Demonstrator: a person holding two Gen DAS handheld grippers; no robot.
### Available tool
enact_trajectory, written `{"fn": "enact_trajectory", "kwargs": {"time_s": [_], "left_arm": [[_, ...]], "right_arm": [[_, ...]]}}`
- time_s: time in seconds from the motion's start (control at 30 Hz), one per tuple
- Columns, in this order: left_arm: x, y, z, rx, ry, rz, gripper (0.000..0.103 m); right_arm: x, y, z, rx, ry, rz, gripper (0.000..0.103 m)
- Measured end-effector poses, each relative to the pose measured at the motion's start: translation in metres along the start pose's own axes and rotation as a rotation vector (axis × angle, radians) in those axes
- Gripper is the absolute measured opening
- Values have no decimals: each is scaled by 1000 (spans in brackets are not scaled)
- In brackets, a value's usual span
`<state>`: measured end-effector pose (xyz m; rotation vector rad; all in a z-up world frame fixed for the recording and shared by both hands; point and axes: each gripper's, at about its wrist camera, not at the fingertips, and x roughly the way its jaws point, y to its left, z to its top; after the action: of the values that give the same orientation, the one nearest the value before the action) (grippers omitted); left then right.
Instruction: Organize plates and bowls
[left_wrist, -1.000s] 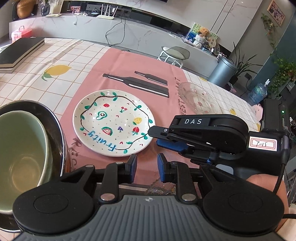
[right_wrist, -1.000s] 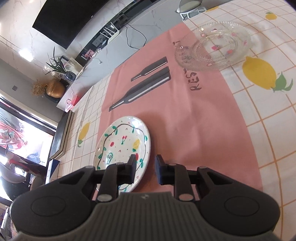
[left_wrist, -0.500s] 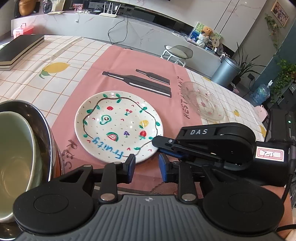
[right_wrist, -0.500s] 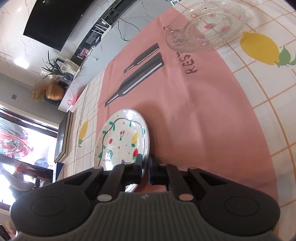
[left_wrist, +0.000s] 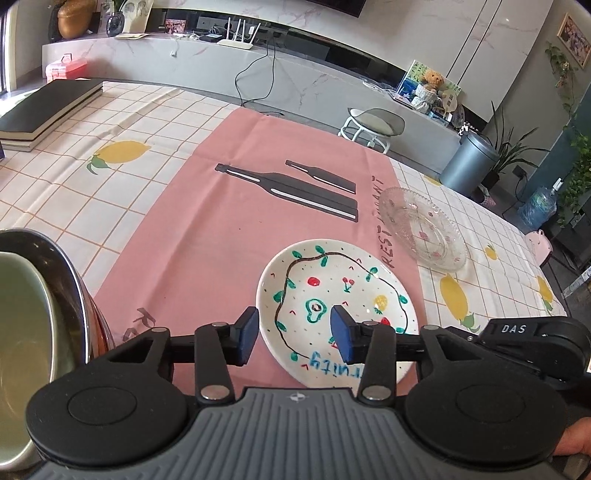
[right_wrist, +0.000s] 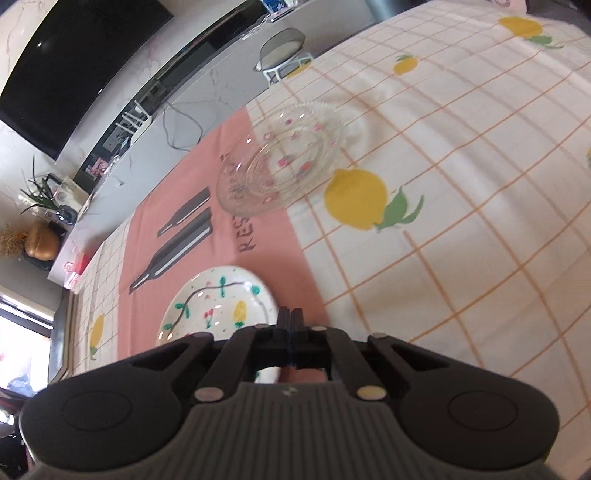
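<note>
1. Starting at the far left, a green bowl (left_wrist: 22, 332) sat nested inside a steel bowl (left_wrist: 79, 295) at the edge of the pink mat (left_wrist: 221, 240).
2. Next along, the left gripper (left_wrist: 293, 332) hung above the near half of the painted plate (left_wrist: 332, 273). Its jaws were opening, about half spread, with nothing between the blue pads; the plate lay on the mat below them.
3. That plate rested flat near the mat's right border, its "Fruity" lettering towards the person.
4. At the plate's right rim the right gripper (right_wrist: 290, 317) had its jaws pressed fully together. It looked to be nipping the rim, though the contact itself was hidden under the fingers.
5. Farthest right, the clear glass plate (left_wrist: 424, 229) straddled the mat's edge and the lemon-print tablecloth (right_wrist: 461, 184), close to the painted plate but not touching it.
6. To my eye, the glass plate lay ahead and slightly right of the right gripper, making that hand the nearer one for bringing the two plates together.
</note>
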<state>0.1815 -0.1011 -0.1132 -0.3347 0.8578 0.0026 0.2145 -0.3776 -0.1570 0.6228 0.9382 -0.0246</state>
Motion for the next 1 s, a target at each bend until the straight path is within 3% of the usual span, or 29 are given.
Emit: {"fn": "enact_trajectory", "kwargs": {"time_s": [0.07,0.3,0.47,0.6,0.63,0.73,0.83,1.0], "left_arm": [[4,-1,1,2,3,17,51],[19,-1,9,28,-8,62,58],[30,-1,14,44,-7,99,66],[42,4,17,34,23,102,66],[47,7,17,13,52,88,64],[48,10,18,0,41,62,60],[50,11,20,-10,54,20,44],[53,10,22,-32,58,-9,37]], "right_arm": [[-1,-3,2,6,-5,-1,0],[7,-10,1,111,62,120,3],[10,-8,-1,124,83,135,20],[13,-7,-3,125,97,139,21],[13,-6,-3,125,98,138,21],[16,-7,-4,127,105,133,21],[17,-8,-4,133,114,136,21],[26,-10,-4,154,135,167,19]]}}
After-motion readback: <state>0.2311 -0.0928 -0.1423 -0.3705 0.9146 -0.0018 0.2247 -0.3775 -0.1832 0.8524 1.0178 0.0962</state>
